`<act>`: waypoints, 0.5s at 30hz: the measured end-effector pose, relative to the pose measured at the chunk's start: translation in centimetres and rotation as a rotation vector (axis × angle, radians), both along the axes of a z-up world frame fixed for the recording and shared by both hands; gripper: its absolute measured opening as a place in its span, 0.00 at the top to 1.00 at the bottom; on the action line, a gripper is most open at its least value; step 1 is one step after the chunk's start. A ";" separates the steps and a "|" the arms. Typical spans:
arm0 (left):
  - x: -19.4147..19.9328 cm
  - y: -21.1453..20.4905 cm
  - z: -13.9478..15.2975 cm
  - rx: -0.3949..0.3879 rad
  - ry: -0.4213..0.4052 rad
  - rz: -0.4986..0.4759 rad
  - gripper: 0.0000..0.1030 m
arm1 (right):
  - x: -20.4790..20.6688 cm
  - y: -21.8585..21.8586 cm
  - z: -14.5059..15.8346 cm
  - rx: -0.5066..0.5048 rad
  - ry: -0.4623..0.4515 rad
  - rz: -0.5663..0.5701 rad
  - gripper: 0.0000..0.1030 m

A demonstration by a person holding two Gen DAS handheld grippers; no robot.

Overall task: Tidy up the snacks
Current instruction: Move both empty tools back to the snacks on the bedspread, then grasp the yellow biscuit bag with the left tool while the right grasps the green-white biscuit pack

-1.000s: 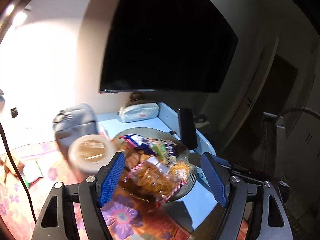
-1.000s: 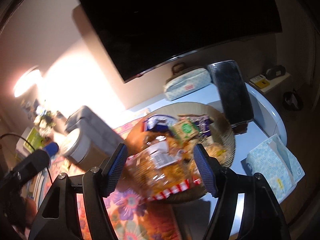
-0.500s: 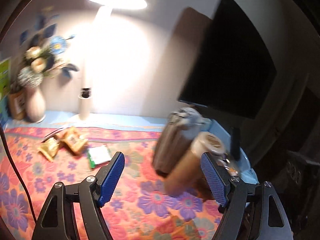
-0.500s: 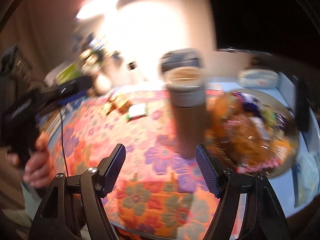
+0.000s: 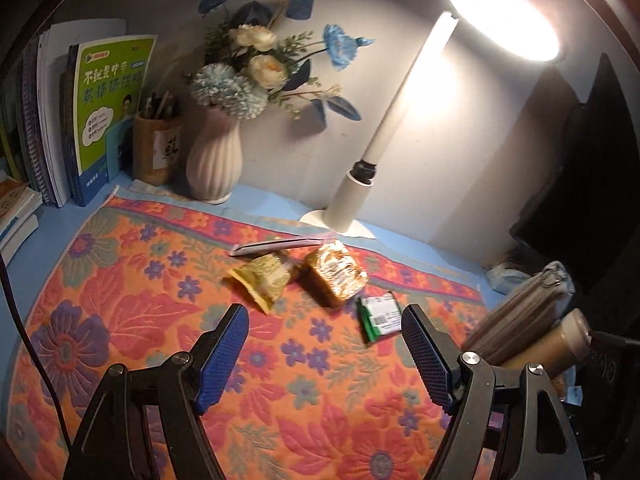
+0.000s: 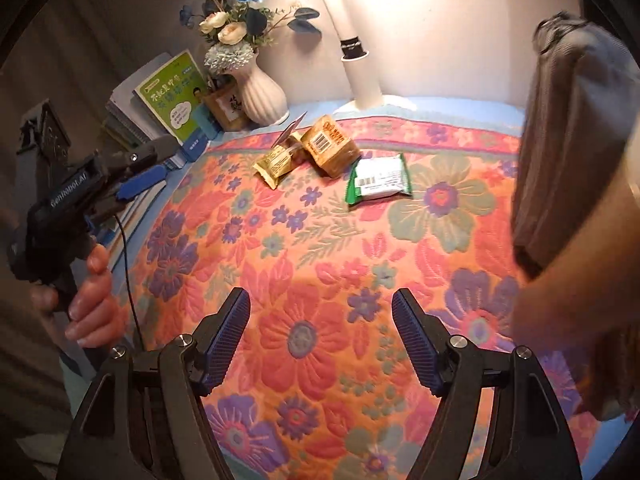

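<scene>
Three loose snack packets lie on the floral cloth [image 5: 120, 320] near its far edge: a yellow packet [image 5: 260, 280] [image 6: 278, 162], a gold-brown packet [image 5: 334, 276] [image 6: 330, 146] and a green-and-white packet [image 5: 380, 316] [image 6: 380, 180]. A thin pale strip [image 5: 280, 245] rests just behind them. My left gripper [image 5: 324, 356] hovers open short of the packets, with nothing between its blue pads. It also shows at the left of the right wrist view, held by a hand [image 6: 92, 300]. My right gripper [image 6: 320, 340] is open over bare cloth, well short of the snacks.
Along the back wall stand a white vase of flowers [image 5: 216, 160], a lit desk lamp [image 5: 360, 196], a pen pot [image 5: 154, 152] and upright books [image 5: 108, 112]. A grey pouch [image 6: 572, 140] and a brown cup [image 5: 560, 344] stand close on the right.
Both views have swung left, away from the plate heaped with snacks, which is now out of sight, onto the floral cloth with the loose packets. Both grippers stay open and hold nothing.
</scene>
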State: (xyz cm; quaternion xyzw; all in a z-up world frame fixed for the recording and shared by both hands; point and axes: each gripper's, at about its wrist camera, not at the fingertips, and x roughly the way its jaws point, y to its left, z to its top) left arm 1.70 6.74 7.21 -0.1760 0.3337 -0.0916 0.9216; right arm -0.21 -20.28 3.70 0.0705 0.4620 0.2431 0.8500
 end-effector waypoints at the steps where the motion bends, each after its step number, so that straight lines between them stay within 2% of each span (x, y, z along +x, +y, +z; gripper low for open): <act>1: 0.8 0.6 -0.8 0.011 0.017 0.005 0.26 | 0.9 0.3 -0.6 -0.019 0.014 -0.017 0.28; 5: 4.2 2.1 -3.9 0.044 0.082 0.022 0.26 | 4.0 1.8 -2.6 -0.106 0.009 -0.059 0.28; 9: 7.7 1.9 -6.3 0.102 0.127 0.039 0.26 | 7.2 2.8 -4.1 -0.156 0.001 -0.104 0.28; 15: 12.4 0.5 -8.3 0.137 0.145 -0.004 0.26 | 11.7 1.6 -5.7 -0.107 0.013 -0.185 0.28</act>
